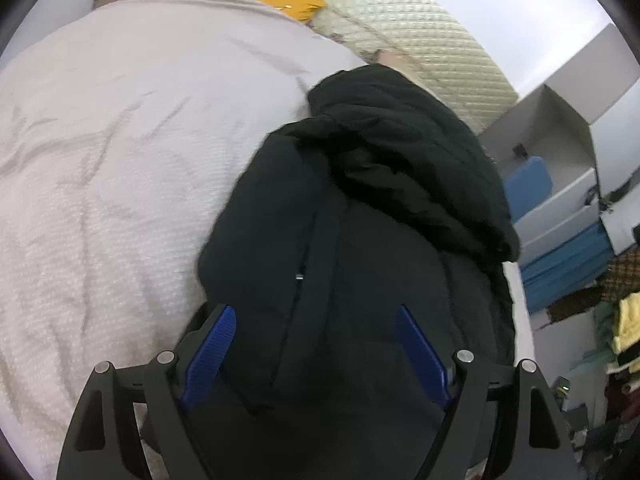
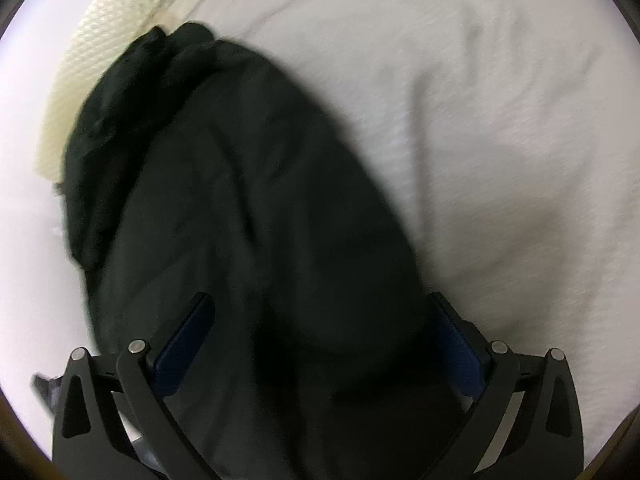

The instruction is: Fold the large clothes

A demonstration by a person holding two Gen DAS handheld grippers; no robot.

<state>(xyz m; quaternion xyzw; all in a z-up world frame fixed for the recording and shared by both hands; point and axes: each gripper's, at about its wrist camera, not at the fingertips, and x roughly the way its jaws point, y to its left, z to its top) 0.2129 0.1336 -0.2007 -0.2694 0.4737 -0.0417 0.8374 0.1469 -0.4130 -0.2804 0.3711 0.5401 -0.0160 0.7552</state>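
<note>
Jacket [image 1: 360, 208] lying on the bed [image 1: 120, 140], partly bundled, both tools poised over its near end.

Left gripper [image 1: 316, 350] has its blue fingers [image 1: 212, 348] spread wide with dark cloth lying between them, nothing pinched. The black jacket runs away toward the quilted mattress edge [image 1: 420, 40], its far end bunched in a rumpled heap, so the fold looks half done at best. Right gripper [image 2: 320, 336] is likewise wide open astride the same jacket [image 2: 260, 200], gripping nothing; squaring and final folds remain.
</note>
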